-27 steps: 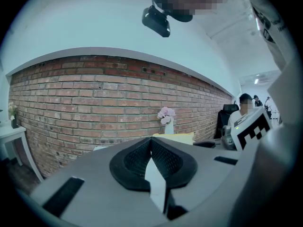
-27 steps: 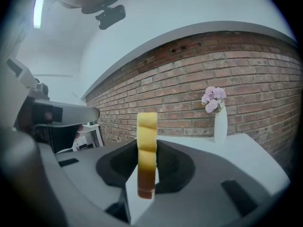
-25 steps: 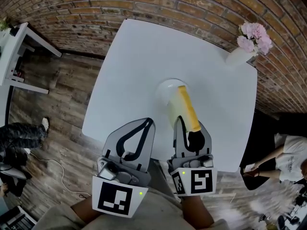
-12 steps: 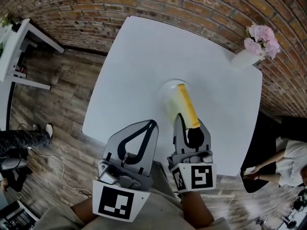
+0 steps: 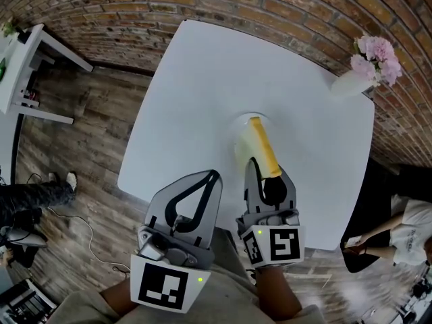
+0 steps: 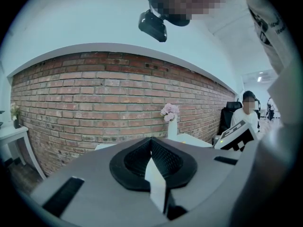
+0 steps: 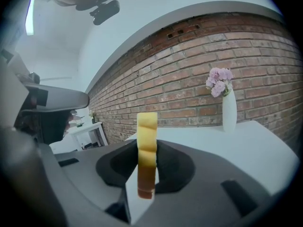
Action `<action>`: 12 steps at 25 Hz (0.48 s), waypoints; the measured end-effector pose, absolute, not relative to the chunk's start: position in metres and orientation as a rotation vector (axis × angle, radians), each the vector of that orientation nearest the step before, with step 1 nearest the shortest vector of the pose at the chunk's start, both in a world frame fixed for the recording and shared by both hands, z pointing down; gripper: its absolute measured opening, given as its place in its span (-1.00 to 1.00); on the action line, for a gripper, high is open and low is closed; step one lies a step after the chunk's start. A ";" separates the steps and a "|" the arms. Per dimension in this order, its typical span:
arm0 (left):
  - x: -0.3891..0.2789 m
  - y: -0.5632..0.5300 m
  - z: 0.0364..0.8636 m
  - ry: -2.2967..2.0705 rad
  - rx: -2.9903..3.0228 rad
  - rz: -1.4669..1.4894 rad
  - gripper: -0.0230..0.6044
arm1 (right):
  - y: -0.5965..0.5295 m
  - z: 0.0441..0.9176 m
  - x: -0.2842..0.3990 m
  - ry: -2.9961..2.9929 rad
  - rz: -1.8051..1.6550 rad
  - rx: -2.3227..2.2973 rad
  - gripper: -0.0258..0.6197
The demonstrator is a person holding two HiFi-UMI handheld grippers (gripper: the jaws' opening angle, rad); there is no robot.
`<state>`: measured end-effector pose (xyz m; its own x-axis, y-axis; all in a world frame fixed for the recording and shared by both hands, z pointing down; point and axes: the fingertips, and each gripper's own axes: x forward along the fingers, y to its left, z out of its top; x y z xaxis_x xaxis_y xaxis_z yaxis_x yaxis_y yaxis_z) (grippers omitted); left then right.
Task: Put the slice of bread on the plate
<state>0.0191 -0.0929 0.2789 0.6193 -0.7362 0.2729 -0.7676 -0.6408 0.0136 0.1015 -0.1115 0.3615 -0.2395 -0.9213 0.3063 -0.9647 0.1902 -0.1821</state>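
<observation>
A yellow slice of bread (image 5: 263,147) with a brown crust stands on edge between the jaws of my right gripper (image 5: 265,171), which is shut on it. The slice hangs over a white plate (image 5: 241,140) near the middle of the white table (image 5: 202,79) and hides part of it. In the right gripper view the bread (image 7: 147,145) stands upright between the dark pads (image 7: 173,167). My left gripper (image 5: 210,175) hovers over the table's near edge, left of the plate. In its own view the left gripper (image 6: 151,143) is shut, nothing between its jaws.
A white vase of pink flowers (image 5: 364,69) stands at the table's far right corner. A brick wall (image 5: 135,5) runs behind. A white side table (image 5: 27,66) is at the left. One person sits at the right (image 5: 405,228), another's legs show at the left (image 5: 34,194).
My right gripper has sunk a little toward the plate with the bread still in it. The left gripper has kept still.
</observation>
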 end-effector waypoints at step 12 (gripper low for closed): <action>0.015 -0.095 0.288 -1.256 2.688 0.398 -0.90 | -0.121 0.381 0.099 -2.338 0.653 1.852 -0.64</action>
